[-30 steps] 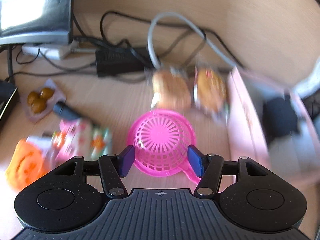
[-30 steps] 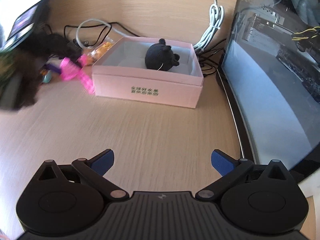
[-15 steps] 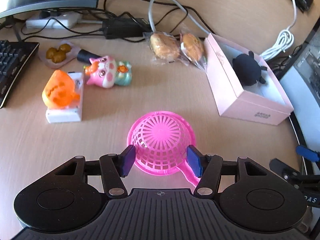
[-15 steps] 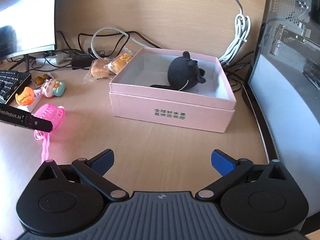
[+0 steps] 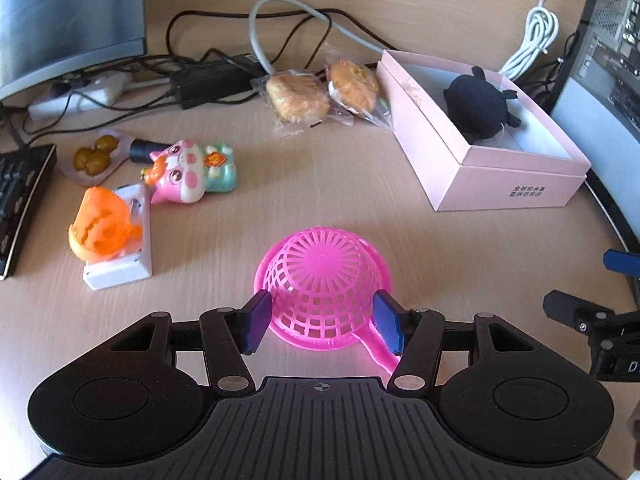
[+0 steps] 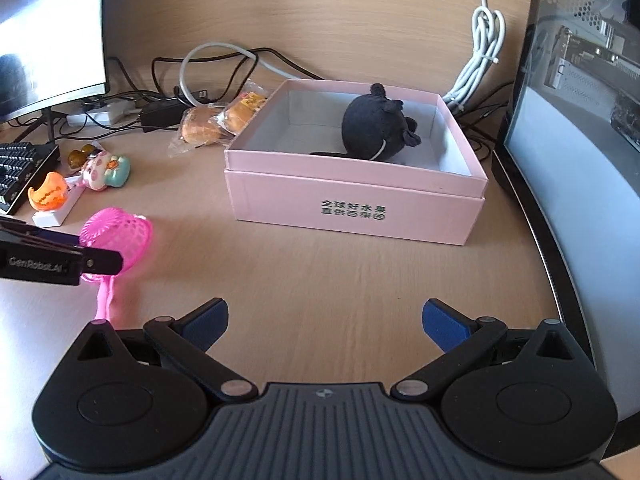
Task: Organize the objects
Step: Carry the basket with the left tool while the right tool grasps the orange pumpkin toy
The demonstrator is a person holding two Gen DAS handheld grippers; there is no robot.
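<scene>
In the left wrist view, the left gripper (image 5: pixel 322 322) sits at lower centre with its blue fingers (image 5: pixel 256 321) pressed against either side of a pink mesh strainer (image 5: pixel 322 280), which it holds upside down, dome toward the camera, with the handle trailing toward the lower right past the right finger. The strainer appears raised above the wooden desk (image 5: pixel 320 200), though its height cannot be judged. At the upper right of that frame stands an open pink box (image 5: pixel 500 184), printed characters on its near wall, and a black plush toy (image 5: pixel 476 110) lies inside it toward the far end. Just left of the box, at upper centre, two wrapped pastries (image 5: pixel 320 96) lie side by side, touching. At middle left lie a pink cat figure (image 5: pixel 188 172), an orange toy on a white base (image 5: pixel 108 236) and a small packet of brown candies (image 5: pixel 94 156), with a keyboard (image 5: pixel 16 200) at the left edge and a monitor (image 5: pixel 68 16) at upper left above a tangle of cables. In the right wrist view, the right gripper (image 6: pixel 324 326) occupies the lower centre with its blue fingers (image 6: pixel 444 326) spread wide apart and nothing between them, above bare desk in front of the box, while the strainer and the left gripper show at middle left of the frame.
</scene>
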